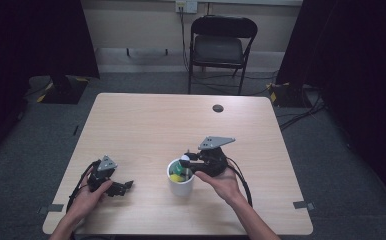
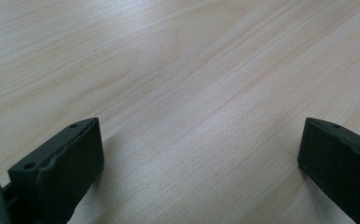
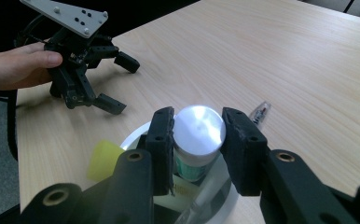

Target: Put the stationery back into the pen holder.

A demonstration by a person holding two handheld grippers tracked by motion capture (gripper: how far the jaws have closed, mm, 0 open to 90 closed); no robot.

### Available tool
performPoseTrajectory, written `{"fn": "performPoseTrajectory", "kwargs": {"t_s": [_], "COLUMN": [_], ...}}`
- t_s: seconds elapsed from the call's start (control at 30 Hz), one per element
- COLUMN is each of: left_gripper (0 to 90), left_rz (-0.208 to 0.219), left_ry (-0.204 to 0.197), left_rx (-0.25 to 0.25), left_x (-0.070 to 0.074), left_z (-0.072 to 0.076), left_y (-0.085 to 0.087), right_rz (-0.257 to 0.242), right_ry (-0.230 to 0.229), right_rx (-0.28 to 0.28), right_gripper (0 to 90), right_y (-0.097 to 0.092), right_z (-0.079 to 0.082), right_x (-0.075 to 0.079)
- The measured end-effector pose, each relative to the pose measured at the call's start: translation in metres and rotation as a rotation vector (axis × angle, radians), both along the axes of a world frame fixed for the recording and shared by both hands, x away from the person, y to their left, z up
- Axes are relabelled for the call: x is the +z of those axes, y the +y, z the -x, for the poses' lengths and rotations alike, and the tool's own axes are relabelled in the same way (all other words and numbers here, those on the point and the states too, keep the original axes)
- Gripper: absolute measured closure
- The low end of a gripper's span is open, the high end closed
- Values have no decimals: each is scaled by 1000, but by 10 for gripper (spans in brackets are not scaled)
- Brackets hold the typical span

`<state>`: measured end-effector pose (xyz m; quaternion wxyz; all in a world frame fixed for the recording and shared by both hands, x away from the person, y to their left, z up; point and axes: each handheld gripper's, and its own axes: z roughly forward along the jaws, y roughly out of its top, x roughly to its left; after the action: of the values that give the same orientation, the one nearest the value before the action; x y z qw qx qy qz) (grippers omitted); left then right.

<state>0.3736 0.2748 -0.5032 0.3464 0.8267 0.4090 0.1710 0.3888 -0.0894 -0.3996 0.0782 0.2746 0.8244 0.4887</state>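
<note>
Black jaws of the right gripper [image 3: 197, 135] clamp a white-capped bottle [image 3: 199, 133] above the white cup [image 1: 180, 184]; left gripper [image 1: 122, 187] rests with its jaws spread.

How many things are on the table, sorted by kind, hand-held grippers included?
Hand-held grippers: 2, left and right
White cups: 1
White-capped containers: 1, clamped by the right one over the cup
Yellow items in the cup: 1
Clear pens on the table: 1
Total: 6

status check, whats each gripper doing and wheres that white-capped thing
Right hand-held gripper shut on white-capped tube, over the white cup. Left hand-held gripper open, resting on the table. Yellow item also in cup; nothing blocking.
</note>
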Motion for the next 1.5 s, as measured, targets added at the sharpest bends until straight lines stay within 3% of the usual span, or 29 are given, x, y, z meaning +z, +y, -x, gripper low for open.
{"fn": "performPoseTrajectory", "kwargs": {"t_s": [0.43,0.57,0.77,1.13,1.23,1.5], "left_gripper": [0,0,0,2,2,1], "left_rz": [3,3,0,-4,-4,-3], "left_ry": [-1,-1,-2,-2,-2,0], "left_rx": [0,0,5,5,5,7], "left_x": [0,0,0,0,0,0], "left_z": [0,0,1,1,1,2], "left_y": [0,0,0,0,0,0], "right_rz": [-37,-52,-44,-45,-70,-54], "right_ry": [8,-12,-16,-27,-20,-13], "right_rx": [15,23,21,-36,-43,-74], "right_gripper": [618,616,609,527,513,489], "right_y": [3,2,-2,-19,-26,-44], "right_z": [-2,1,3,3,2,2], "right_x": [-3,1,3,10,12,15]}}
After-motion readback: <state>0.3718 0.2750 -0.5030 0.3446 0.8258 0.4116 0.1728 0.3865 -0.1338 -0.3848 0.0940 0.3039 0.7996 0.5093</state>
